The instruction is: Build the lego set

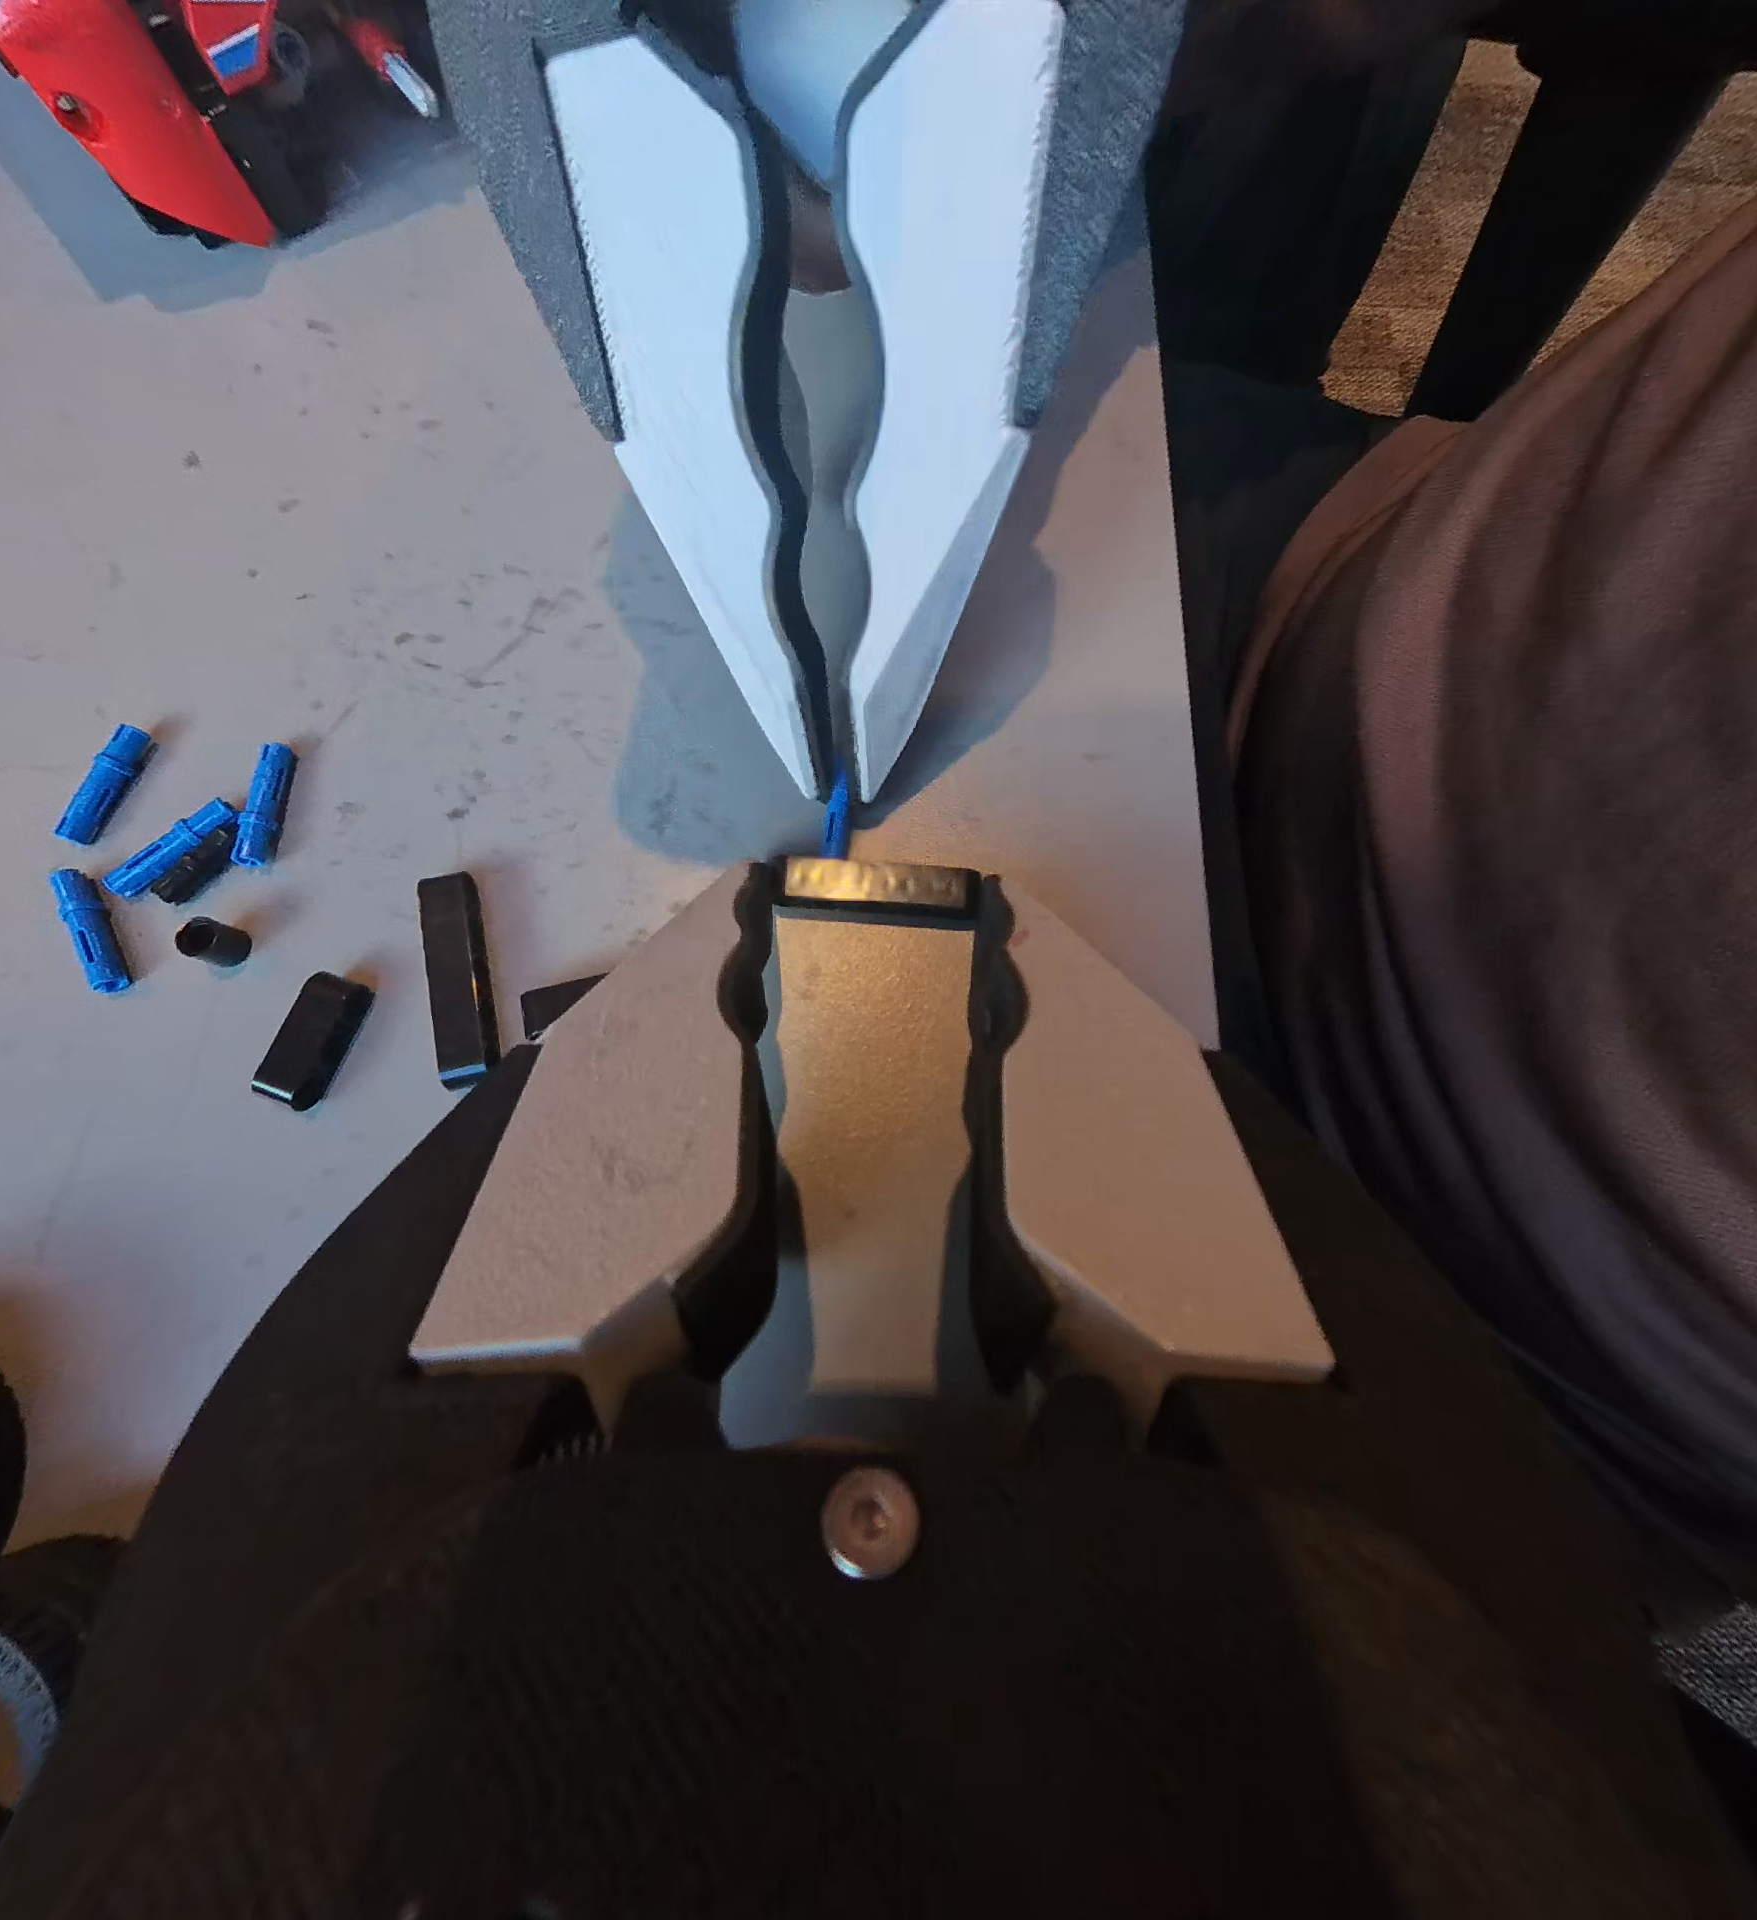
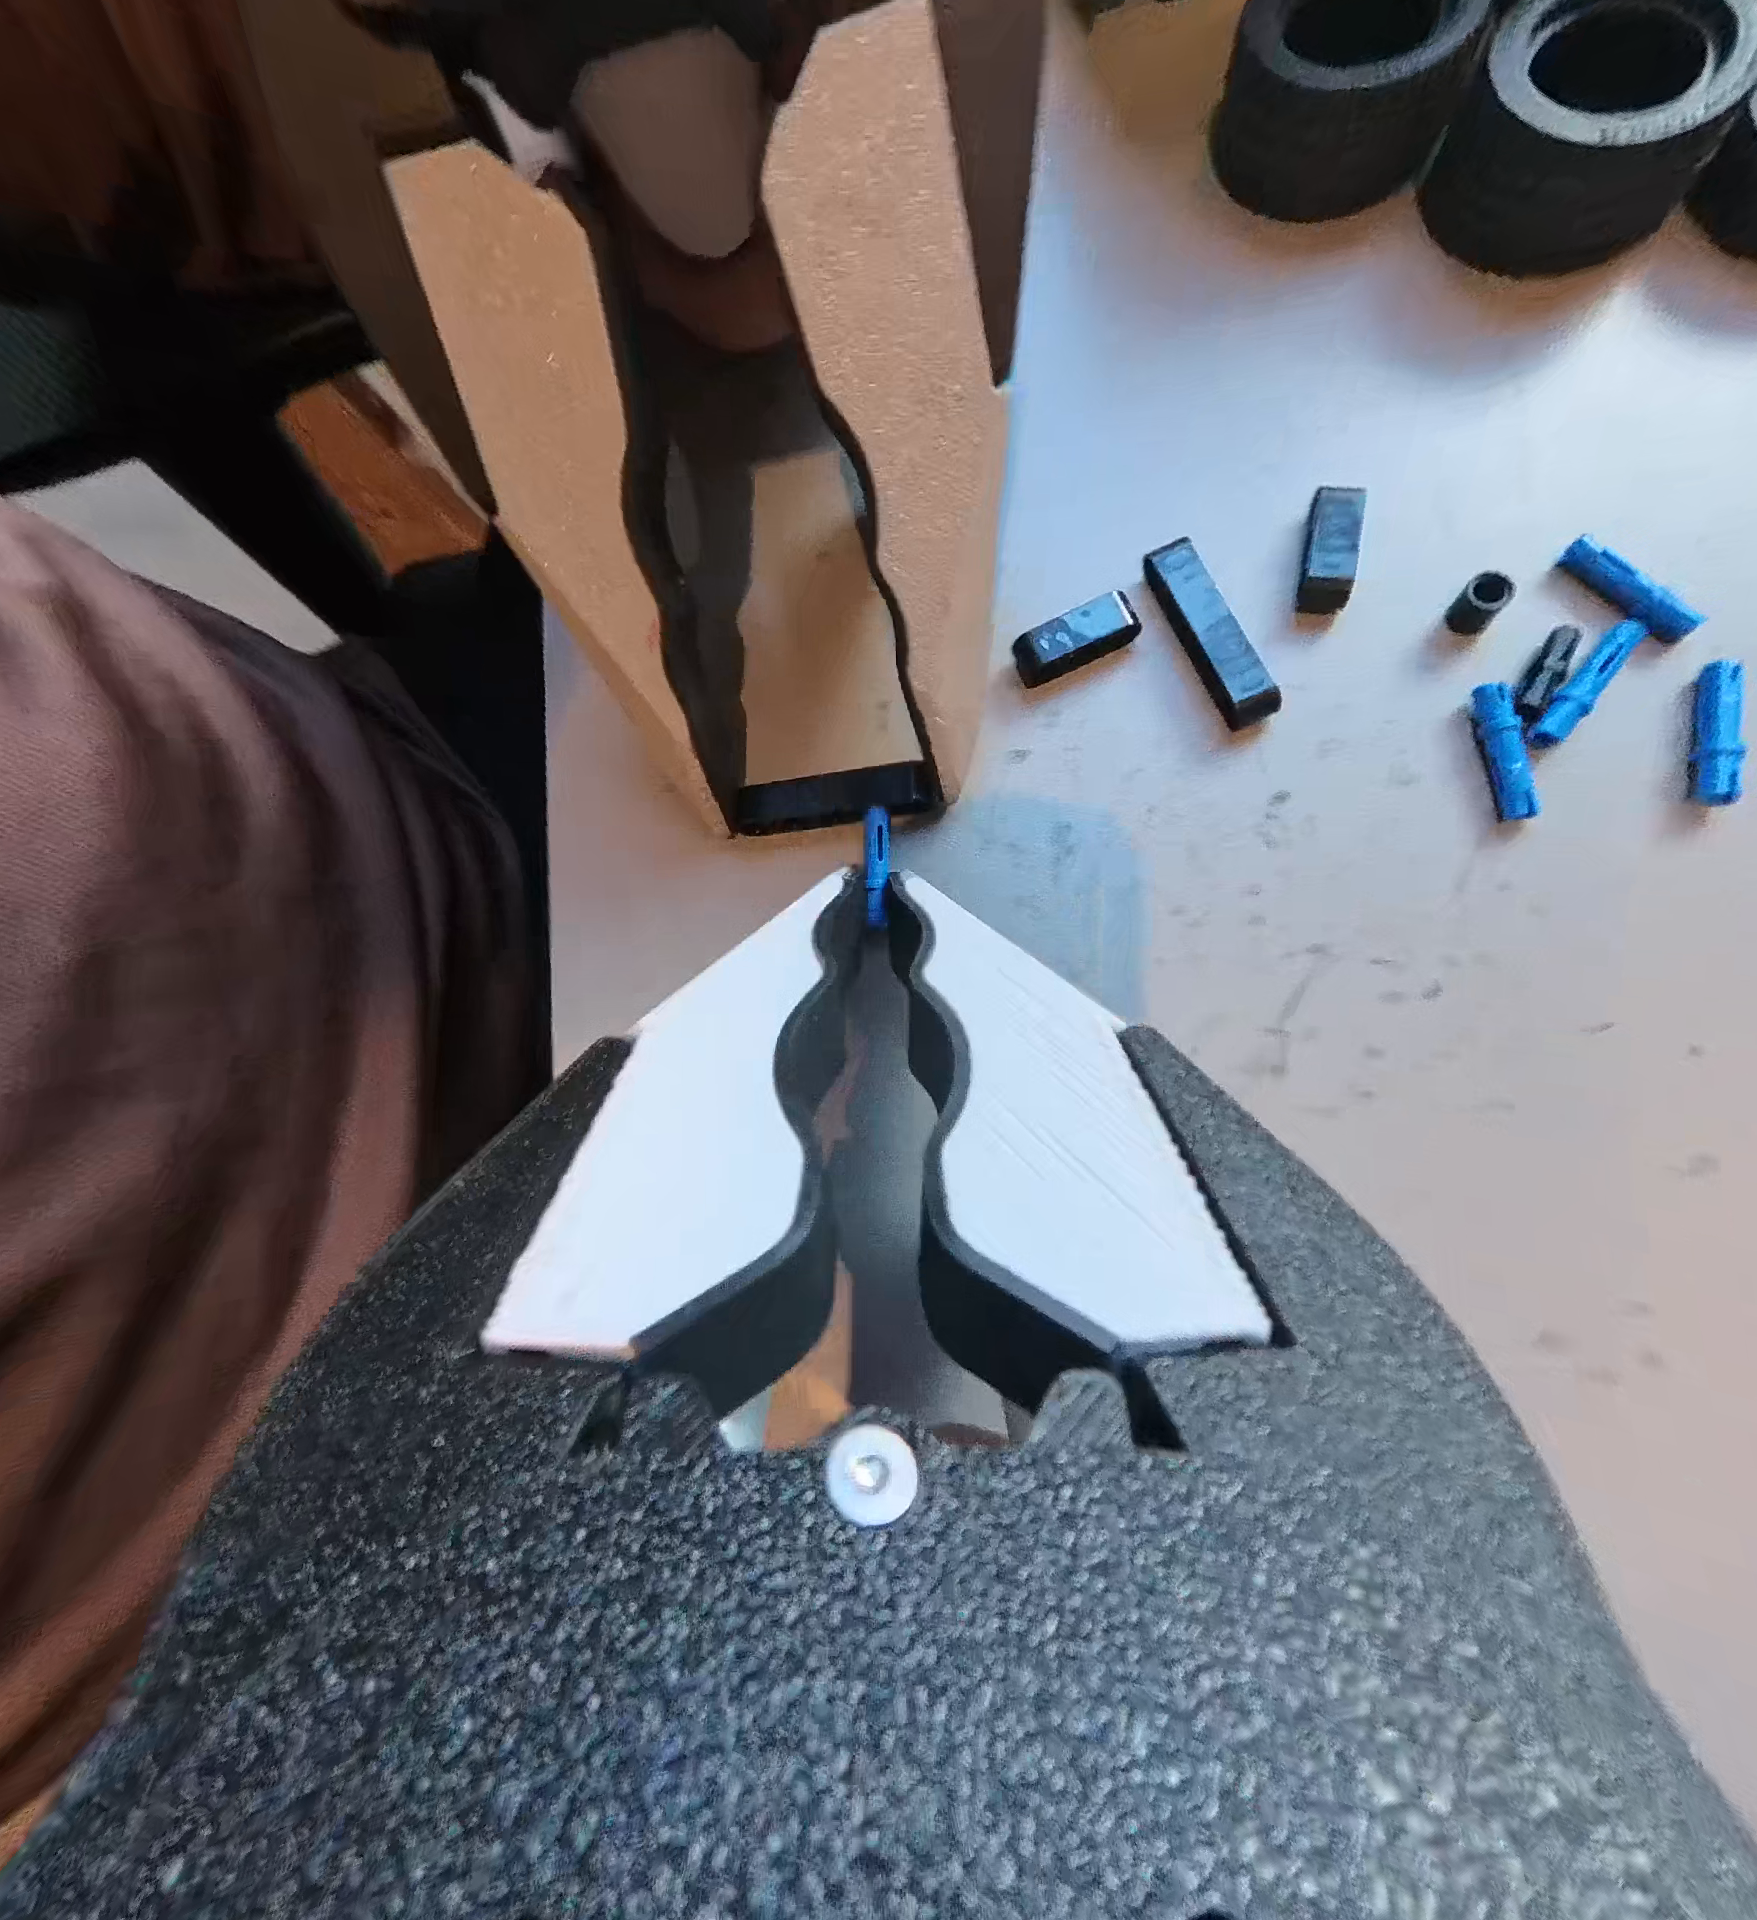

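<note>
My left gripper (image 1: 876,883) is shut on a short black beam (image 1: 876,886), held crosswise between its fingertips above the table's near edge. It also shows in the right wrist view (image 2: 832,800) with the black beam (image 2: 822,798). My right gripper (image 2: 876,883) is shut on a blue pin (image 2: 876,857), whose free end touches the beam's side. In the left wrist view the right gripper (image 1: 838,790) comes from the top with the blue pin (image 1: 836,821) at its tips.
Several loose blue pins (image 1: 110,769) (image 2: 1622,587) and black beams (image 1: 453,977) (image 2: 1212,634) lie on the grey table (image 1: 334,468). A red model (image 1: 167,114) stands at the far left. Black tyres (image 2: 1580,114) stand at the side. A person's torso (image 1: 1539,935) is beside the table. Less than 4 cm separates the two grippers' tips. From either gripper's tips it is about 20 cm to the red model (image 1: 167,114).
</note>
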`<action>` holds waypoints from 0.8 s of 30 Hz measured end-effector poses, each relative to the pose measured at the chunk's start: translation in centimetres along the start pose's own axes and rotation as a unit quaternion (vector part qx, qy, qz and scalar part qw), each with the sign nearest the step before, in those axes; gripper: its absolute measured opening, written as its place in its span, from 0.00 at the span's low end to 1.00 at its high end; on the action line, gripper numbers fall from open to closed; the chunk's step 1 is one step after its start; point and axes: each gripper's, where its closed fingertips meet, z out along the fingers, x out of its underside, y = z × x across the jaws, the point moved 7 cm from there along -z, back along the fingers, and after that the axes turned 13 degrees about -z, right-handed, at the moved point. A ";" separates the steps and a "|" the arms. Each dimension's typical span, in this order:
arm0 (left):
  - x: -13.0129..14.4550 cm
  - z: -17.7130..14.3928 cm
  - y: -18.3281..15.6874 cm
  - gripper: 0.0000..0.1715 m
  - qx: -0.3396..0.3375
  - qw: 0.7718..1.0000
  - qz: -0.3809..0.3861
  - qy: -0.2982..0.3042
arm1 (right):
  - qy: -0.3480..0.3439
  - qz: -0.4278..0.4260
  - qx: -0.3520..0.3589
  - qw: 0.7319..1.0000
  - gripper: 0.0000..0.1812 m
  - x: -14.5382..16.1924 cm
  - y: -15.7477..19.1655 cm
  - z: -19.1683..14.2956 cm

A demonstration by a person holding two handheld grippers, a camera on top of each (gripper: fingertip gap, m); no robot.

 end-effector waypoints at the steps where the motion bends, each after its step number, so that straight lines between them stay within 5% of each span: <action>1: 0.0 0.0 0.0 0.22 0.000 1.000 0.001 0.000 | -0.005 0.021 -0.012 1.000 0.02 0.1 -0.1 0.0; 7: 0.0 0.0 0.0 0.22 0.000 1.000 0.001 0.000 | -0.023 0.089 -0.050 0.995 0.02 0.2 -0.3 0.0; 24: 0.0 0.0 0.0 0.22 0.000 1.000 -0.001 0.000 | -0.027 0.075 -0.027 0.996 0.02 0.1 -0.4 -0.2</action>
